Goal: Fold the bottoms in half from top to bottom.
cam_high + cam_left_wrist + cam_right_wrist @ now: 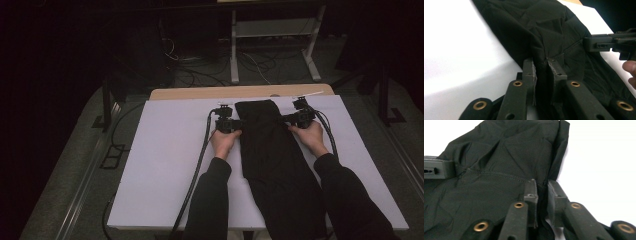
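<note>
A black garment (pixel 277 160) lies lengthwise on the white board (pixel 165 165), its far end near the board's back edge. My left gripper (pixel 239 124) sits at the garment's left edge, near the far end. In the left gripper view, its jaws (pixel 541 62) stand close together with a fold of the black cloth (pixel 544 30) pinched between them. My right gripper (pixel 286 119) is at the opposite edge. In the right gripper view, it (pixel 542 183) is likewise shut on the cloth edge (pixel 506 157). Each gripper view shows the other gripper across the cloth: the right gripper (pixel 609 42) and the left gripper (pixel 436 168).
The white board rests on a wooden table (pixel 240 92). A black cable (pixel 197 170) trails from the left gripper down the board. Behind the table are floor cables (pixel 200 75) and a metal stand (pixel 272 30). Dark floor surrounds the table.
</note>
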